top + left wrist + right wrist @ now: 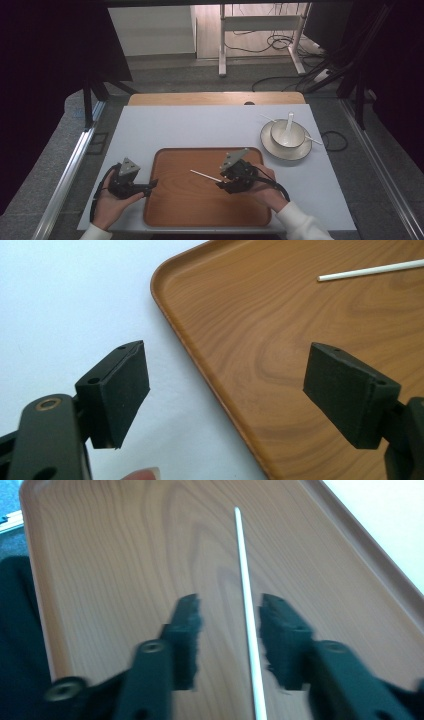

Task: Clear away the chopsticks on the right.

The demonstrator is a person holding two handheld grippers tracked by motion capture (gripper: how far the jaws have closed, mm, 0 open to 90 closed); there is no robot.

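Note:
A brown wooden tray [200, 205] lies on the white table near the front edge. One thin white chopstick [204, 175] rests on it, right of the middle. My right gripper [220, 184] is over the tray at the stick's near end. In the right gripper view the chopstick [245, 590] runs between the jaws of my right gripper [230, 625], close to the right-hand pad, with a clear gap to the other; it is open. My left gripper [225, 385] stands open and wide astride the tray's left rim [200, 365], nothing between its pads.
A white bowl [287, 134] with a white spoon in it sits on a plate [285, 150] at the table's right, beyond the tray's corner. A second white stick [314, 140] lies across that plate. Bare white tabletop [200, 125] stretches behind the tray.

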